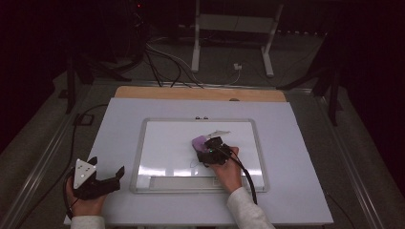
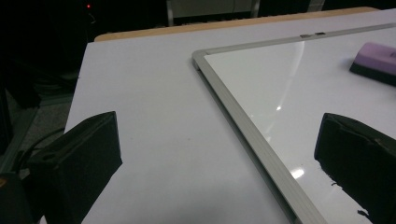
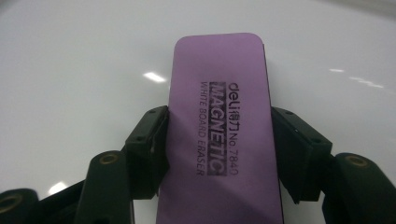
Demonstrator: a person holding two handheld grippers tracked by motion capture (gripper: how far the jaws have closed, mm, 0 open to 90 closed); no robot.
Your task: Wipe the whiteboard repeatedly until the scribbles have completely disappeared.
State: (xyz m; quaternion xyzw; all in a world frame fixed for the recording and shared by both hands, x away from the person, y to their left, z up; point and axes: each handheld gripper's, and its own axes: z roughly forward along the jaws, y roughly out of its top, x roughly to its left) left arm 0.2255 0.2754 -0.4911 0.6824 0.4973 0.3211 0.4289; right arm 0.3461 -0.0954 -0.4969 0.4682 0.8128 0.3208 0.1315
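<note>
Dark room, floor strewn with cables and a pale metal stand (image 1: 234, 28) at the far side. Table (image 1: 305, 191): white top with a wooden strip along its far edge. Whiteboard (image 1: 143, 143): silver-framed, glossy white, lying flat at the middle of the table, marker tray along its near edge. Left claw (image 1: 106, 175): black, grey three-cornered plate on top, held in the person's left hand at the near-left part of the table, clear of the whiteboard frame; jaws spread wide with nothing between them, as the left gripper view confirms. Right claw (image 1: 210, 145): black, held in the person's right hand over the middle of the whiteboard; jaws closed against the two long sides of the whiteboard eraser (image 3: 219, 140). Whiteboard eraser: purple top, dark underside, printed "deli MAGNETIC WHITE BOARD ERASER No. 7840", lying on the board surface near its centre, its far end projecting beyond the jaws.
</note>
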